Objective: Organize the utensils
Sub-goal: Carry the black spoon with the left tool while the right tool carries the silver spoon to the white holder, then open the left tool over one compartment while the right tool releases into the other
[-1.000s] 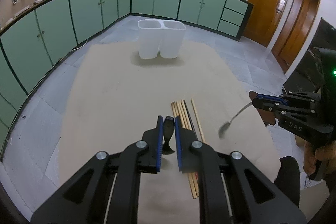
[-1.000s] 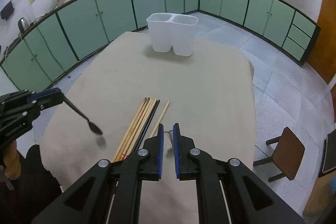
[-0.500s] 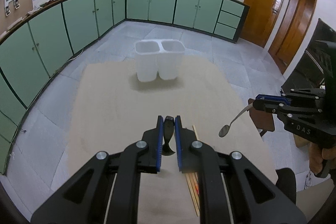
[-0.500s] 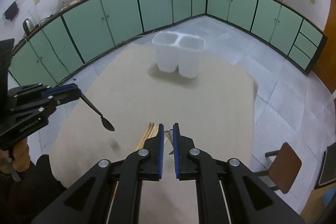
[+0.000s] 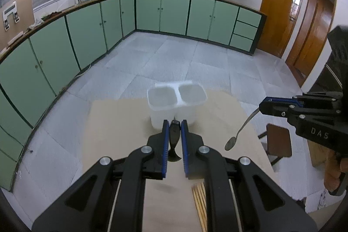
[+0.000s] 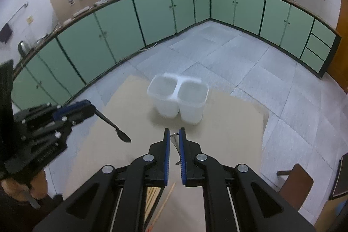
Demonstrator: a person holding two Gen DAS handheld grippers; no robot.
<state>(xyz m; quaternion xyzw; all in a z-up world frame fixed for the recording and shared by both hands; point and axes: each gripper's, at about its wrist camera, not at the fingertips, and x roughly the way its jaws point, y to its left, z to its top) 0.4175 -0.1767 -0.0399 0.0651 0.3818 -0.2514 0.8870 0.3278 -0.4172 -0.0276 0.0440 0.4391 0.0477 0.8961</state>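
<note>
A white two-compartment holder point(image 5: 176, 99) stands at the far end of the tan table point(image 5: 117, 123); it also shows in the right wrist view point(image 6: 178, 99). My left gripper point(image 5: 173, 124) is shut on a black spoon point(image 5: 174, 140), held in the air short of the holder. In the right wrist view the black spoon point(image 6: 115, 128) hangs bowl down from the left gripper point(image 6: 92, 109). My right gripper point(image 6: 174, 134) is shut on a silver spoon point(image 6: 176, 147); its bowl point(image 5: 231, 143) hangs down at right in the left wrist view.
Several wooden chopsticks point(image 5: 199, 199) lie on the table under the grippers, also in the right wrist view point(image 6: 162, 206). A brown chair point(image 6: 295, 182) stands off the table's right side. Green cabinets ring the room.
Both grippers have risen and moved forward toward the holder, each keeping its spoon. The chopsticks have dropped to the bottom of both views.
</note>
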